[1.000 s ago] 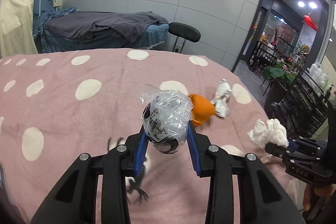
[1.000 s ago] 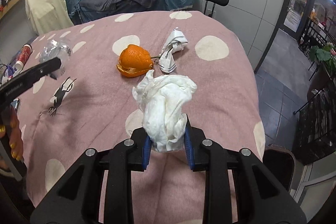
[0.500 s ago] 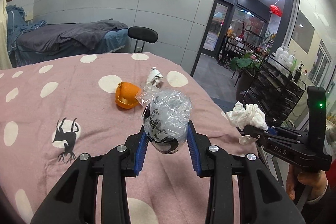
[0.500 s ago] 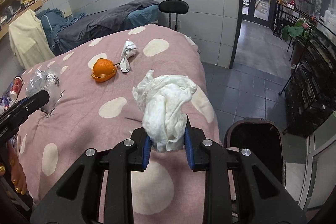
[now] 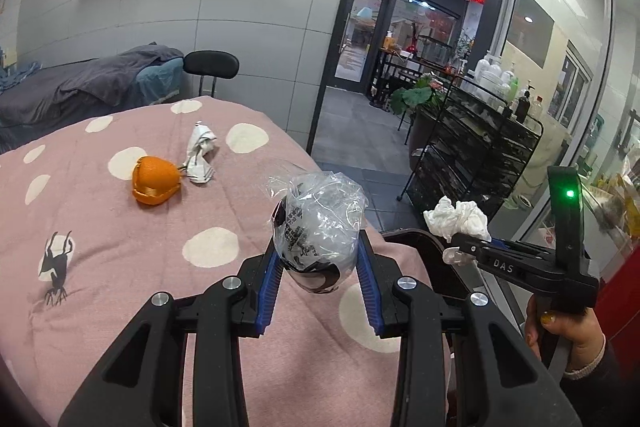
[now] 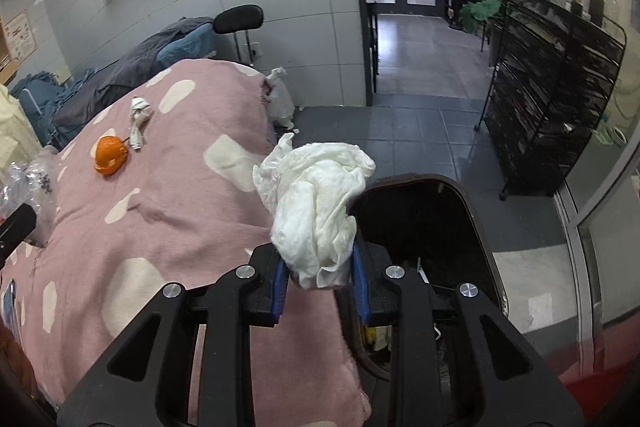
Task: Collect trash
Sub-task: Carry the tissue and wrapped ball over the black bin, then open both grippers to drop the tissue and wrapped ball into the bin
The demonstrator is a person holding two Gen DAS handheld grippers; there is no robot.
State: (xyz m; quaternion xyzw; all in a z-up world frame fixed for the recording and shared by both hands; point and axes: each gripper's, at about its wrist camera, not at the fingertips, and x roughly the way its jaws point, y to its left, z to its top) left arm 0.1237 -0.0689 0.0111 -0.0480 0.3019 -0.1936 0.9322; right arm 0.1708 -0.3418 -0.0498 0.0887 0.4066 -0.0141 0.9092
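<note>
Since both loads look light, soft and crushable, the left gripper clamps the crinkly plastic wrapper mid-body and the right gripper pinches the crumpled tissue at its base, beside the bin off the bed's right edge.

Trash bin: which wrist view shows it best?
The right wrist view: the trash bin shows its dark open mouth and brown rim, beside the bed, just beyond the white tissue wad. The left wrist view shows only a sliver of rim behind the tools.
</note>
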